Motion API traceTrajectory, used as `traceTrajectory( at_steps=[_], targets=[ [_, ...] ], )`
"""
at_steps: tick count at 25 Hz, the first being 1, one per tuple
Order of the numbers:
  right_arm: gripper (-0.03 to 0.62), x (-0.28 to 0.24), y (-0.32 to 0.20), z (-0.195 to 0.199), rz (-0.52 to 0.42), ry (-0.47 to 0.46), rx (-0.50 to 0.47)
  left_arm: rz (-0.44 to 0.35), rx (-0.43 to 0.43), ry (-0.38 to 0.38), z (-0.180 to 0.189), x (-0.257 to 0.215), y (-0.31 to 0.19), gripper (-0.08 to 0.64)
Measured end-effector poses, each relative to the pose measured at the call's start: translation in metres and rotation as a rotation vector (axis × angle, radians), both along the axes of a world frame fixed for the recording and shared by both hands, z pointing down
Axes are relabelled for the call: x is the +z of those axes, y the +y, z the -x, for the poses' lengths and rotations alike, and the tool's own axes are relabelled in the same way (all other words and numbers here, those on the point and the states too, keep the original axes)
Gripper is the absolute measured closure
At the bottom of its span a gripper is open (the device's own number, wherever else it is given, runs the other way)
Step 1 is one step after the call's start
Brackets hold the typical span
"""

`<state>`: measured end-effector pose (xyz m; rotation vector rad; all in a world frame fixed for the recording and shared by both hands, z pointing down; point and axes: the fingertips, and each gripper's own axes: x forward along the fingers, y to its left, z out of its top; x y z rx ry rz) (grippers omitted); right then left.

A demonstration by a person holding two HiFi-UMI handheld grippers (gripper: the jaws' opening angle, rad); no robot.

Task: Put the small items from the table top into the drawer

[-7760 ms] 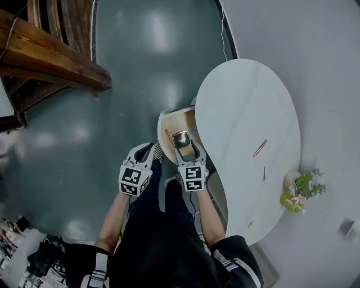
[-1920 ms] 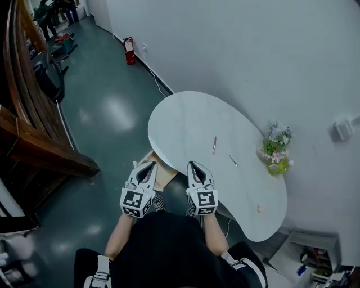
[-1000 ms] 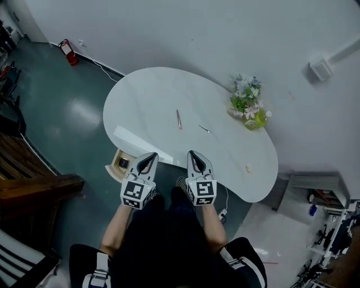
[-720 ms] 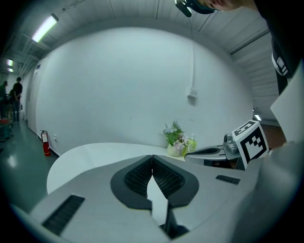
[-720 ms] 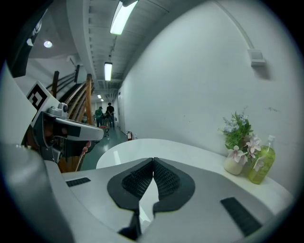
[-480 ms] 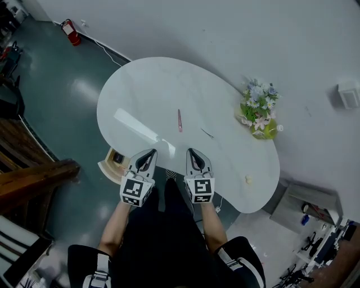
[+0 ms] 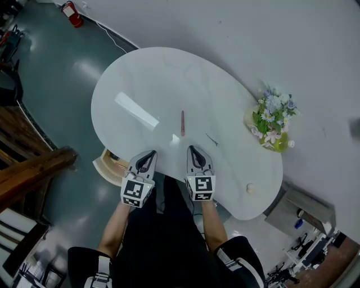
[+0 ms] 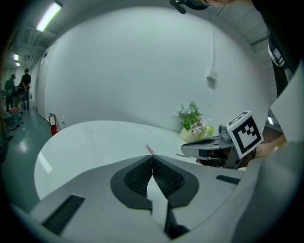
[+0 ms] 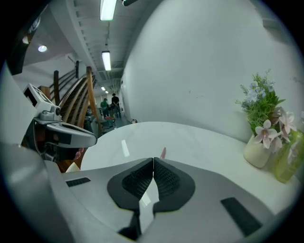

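A pink pen (image 7: 182, 122) lies near the middle of the white oval table (image 7: 140, 79), with a small dark clip (image 7: 212, 140) to its right. A small pale item (image 7: 250, 188) rests near the table's right end. The open wooden drawer (image 7: 108, 166) sticks out below the table's left edge. My left gripper (image 7: 147, 155) and right gripper (image 7: 193, 151) hover side by side at the table's near edge, both shut and empty. The pen's tip (image 8: 149, 149) pokes up just beyond the left tips and shows again as the pen (image 9: 163, 152) past the right ones.
A vase of flowers (image 7: 272, 122) stands at the table's far right by the white wall. A red fire extinguisher (image 7: 71, 13) sits on the floor at the upper left. Wooden stairs (image 7: 28, 163) rise on the left.
The view has swung from the drawer side to facing the table top. Both grippers stay shut and side by side, now at the table's near edge in front of the pen.
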<state>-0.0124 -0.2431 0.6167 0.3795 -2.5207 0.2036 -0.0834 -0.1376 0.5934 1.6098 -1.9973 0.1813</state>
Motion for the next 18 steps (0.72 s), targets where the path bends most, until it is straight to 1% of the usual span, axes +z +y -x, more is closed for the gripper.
traceTrajectory(
  at_steps=[6, 12, 15, 16, 17, 18],
  targets=[
    [0.560, 0.020, -0.011, 0.017, 0.038, 0.023, -0.031, 0.023, -0.023, 0.015, 0.009, 0.009, -0.006, 0.540],
    [0.558, 0.032, -0.025, 0.042, 0.065, 0.033, -0.044, 0.008, -0.039, 0.011, 0.015, 0.004, -0.010, 0.540],
    [0.555, 0.041, -0.034, 0.052, 0.083, 0.046, -0.037, 0.017, -0.060, 0.008, 0.019, 0.002, -0.008, 0.540],
    [0.539, 0.045, -0.035, 0.056, 0.109, 0.052, -0.037, 0.016, -0.067, 0.004, 0.021, 0.001, -0.007, 0.540],
    [0.478, 0.051, -0.035, 0.059, 0.142, 0.061, -0.038, 0.015, -0.072, 0.004, 0.022, 0.001, -0.006, 0.540],
    [0.451, 0.056, -0.036, 0.061, 0.166, 0.073, -0.040, 0.016, -0.076, 0.006, 0.021, 0.002, -0.004, 0.540]
  ],
)
